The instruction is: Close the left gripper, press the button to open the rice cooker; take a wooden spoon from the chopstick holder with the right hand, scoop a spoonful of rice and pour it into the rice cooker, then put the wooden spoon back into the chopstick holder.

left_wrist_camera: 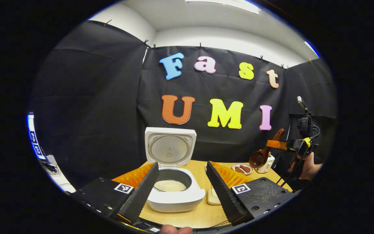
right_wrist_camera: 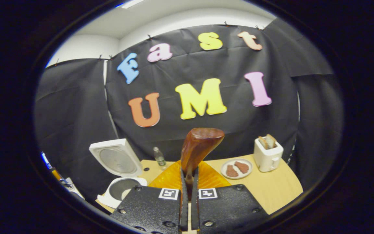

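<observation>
Wooden, glossy brown spoon [right_wrist_camera: 197, 148] is held clenched in the right claw [right_wrist_camera: 188, 182] at lower centre, seemingly for returning, while the left claw [left_wrist_camera: 182, 182] is spread around the open white rice cooker [left_wrist_camera: 174, 191].

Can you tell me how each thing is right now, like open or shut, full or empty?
Rice cooker: lid up, open, rice in the pot.
Wooden spoon: held up in the air, bowl looks empty.
Right gripper: shut on the spoon's handle.
Left gripper: open, holding nothing.
Toaster: bread sticking up from the slots.
Plate: two brown pieces on it.
Bottle: standing upright.
</observation>
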The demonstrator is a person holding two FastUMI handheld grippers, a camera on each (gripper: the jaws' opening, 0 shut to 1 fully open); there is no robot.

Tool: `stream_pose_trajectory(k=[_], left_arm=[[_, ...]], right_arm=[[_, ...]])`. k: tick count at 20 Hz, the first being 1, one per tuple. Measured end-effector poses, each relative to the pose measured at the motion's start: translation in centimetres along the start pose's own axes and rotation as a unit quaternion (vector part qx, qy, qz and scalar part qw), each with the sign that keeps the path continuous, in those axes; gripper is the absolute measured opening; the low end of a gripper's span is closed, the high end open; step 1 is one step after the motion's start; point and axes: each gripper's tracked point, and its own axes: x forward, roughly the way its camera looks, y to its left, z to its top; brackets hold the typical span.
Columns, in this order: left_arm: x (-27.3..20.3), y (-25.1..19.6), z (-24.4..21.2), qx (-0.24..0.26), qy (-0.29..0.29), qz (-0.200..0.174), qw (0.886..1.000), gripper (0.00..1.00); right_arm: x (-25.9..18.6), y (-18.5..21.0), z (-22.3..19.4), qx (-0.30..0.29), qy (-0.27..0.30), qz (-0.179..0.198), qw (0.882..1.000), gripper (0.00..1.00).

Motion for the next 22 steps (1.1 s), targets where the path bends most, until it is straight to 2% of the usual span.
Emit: stream_pose_trajectory(k=[2, 9, 15, 22], left_arm=[[0.6, -1.1, -0.1, -0.004, 0.004, -0.003, 1.0, 0.94], [1.5, -3.1, 0.3, -0.008, 0.02, 0.01, 1.0, 0.94], [1.3, -2.2, -0.7, 0.004, 0.042, 0.047, 0.998, 0.94], [2.4, -3.4, -0.8, 0.018, 0.054, 0.051, 0.997, 0.95]], right_arm=[[0.0, -4.0, -0.9, 0.011, 0.009, -0.033, 0.999, 0.09], [2.7, -12.4, -6.5, 0.046, 0.047, -0.097, 0.993, 0.09], [5.3, -15.7, -12.8, 0.078, 0.091, -0.111, 0.987, 0.09], [7.3, -16.4, -17.3, 0.098, 0.127, -0.108, 0.981, 0.1]])
